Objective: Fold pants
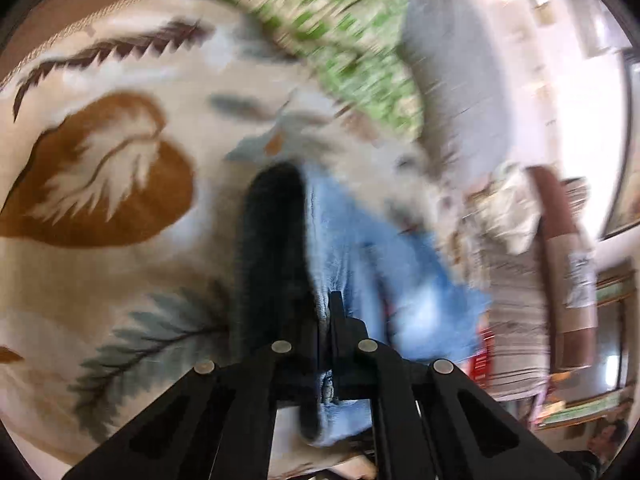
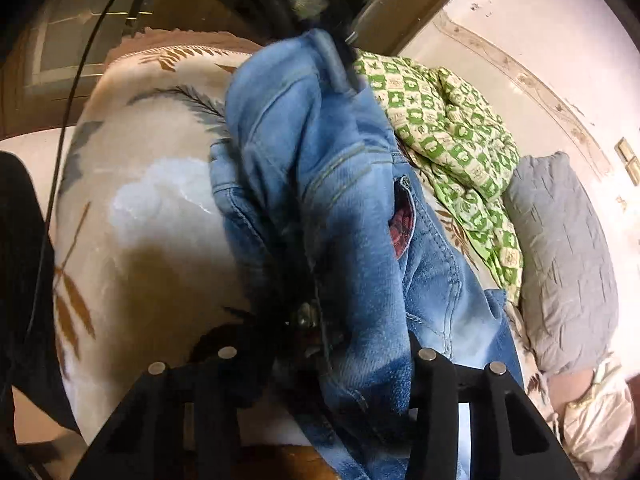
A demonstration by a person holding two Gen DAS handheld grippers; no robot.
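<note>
The pants are light blue jeans (image 2: 344, 200) with a black furry lining, held up above a cream blanket with leaf prints (image 2: 152, 208). My left gripper (image 1: 324, 320) is shut on an edge of the jeans (image 1: 360, 248); the view is blurred by motion. It also shows at the top of the right wrist view (image 2: 340, 44), pinching the jeans' upper edge. My right gripper (image 2: 320, 344) is shut on the lower part of the jeans, cloth bunched between its fingers and draped over them. The fingertips are hidden by the denim.
A green and white checked cloth (image 2: 452, 140) lies on the bed beyond the jeans. A grey pillow (image 2: 560, 260) lies at the right by the pale wall. A wooden cabinet (image 2: 80, 40) stands behind the bed. The blanket (image 1: 120, 200) spreads to the left.
</note>
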